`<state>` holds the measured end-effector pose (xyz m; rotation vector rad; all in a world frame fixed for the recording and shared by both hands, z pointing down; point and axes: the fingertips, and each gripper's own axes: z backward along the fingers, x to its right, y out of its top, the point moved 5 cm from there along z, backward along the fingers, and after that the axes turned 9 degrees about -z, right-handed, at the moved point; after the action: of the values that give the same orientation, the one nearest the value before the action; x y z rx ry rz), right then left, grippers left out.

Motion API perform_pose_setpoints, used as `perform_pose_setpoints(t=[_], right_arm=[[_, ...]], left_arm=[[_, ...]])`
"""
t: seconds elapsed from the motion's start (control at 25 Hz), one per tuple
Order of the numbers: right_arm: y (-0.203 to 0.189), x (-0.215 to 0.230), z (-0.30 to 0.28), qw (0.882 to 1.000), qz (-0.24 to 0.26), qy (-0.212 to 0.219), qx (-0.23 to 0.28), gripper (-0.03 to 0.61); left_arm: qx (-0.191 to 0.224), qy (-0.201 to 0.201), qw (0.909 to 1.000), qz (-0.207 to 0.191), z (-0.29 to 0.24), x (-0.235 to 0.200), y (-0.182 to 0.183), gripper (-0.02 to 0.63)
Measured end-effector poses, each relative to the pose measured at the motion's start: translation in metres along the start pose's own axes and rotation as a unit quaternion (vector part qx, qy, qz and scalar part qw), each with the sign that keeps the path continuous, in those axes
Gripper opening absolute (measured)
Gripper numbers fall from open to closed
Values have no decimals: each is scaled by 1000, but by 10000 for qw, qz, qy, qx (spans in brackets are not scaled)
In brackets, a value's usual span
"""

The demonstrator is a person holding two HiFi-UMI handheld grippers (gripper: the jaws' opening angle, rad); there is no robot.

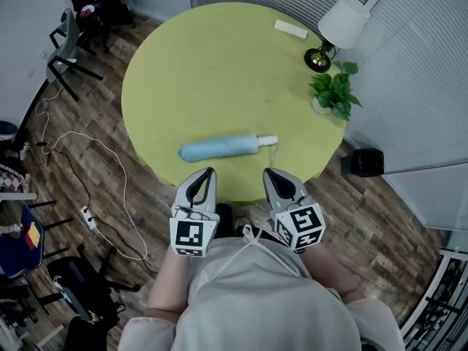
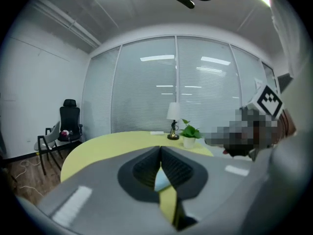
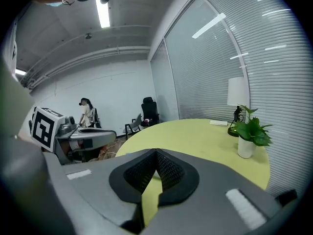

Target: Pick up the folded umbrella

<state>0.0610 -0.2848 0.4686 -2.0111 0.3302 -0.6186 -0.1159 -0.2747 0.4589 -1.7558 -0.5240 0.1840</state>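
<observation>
A folded light-blue umbrella (image 1: 219,148) with a white handle lies crosswise near the front edge of the round yellow-green table (image 1: 219,72). My left gripper (image 1: 207,172) hovers just short of the umbrella's left half, jaws shut and empty. My right gripper (image 1: 268,174) hangs beside it under the handle end, jaws also shut with nothing in them. In the left gripper view a sliver of the blue umbrella (image 2: 161,181) shows through the slit between the closed jaws (image 2: 160,153). The right gripper (image 3: 155,155) points over the table top.
At the table's far right stand a white-shaded lamp (image 1: 338,29) and a potted plant (image 1: 333,92), with a small white box (image 1: 290,29) behind. Chairs (image 1: 66,46) and cables (image 1: 95,189) are on the wooden floor at left. A black box (image 1: 365,161) sits on the floor at right.
</observation>
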Motion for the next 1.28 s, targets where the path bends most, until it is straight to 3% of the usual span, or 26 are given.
perform_pose_setpoints(t=[0.2,0.4,0.56,0.64,0.76,0.88,1.12,1.28], right_arm=[[10,9,-37,9994,-119,-310,85,0],[4,16,-64,9971,-365,-656,76,-1],[-4,18,-78,9945,-526,-903,25,-2],[-7,19,-83,9934,-580,-994,9,-2],[-11,23,-89,9915,-646,-1130,-24,0],[-14,27,-92,9892,-726,-1272,-11,-1],[-22,25,-89,9833,-897,-1581,-61,-2],[-33,31,-83,9787,-974,-1799,-190,-2]], left_arm=[[-507,-755,9948,-451,-43,-22,-23,6],[-1286,-1579,9756,-817,-87,-42,-50,6],[-1849,-2489,9397,-1442,-118,-37,-74,158],[-1855,-2754,9254,-1827,-131,-33,-81,223],[-1954,-3189,9049,-2034,-148,-26,-93,318],[-2223,-3539,8810,-2217,-164,-19,-103,367],[-2734,-3936,8278,-2917,-184,-4,-133,385],[-3062,-4092,8042,-3034,-195,5,-147,390]])
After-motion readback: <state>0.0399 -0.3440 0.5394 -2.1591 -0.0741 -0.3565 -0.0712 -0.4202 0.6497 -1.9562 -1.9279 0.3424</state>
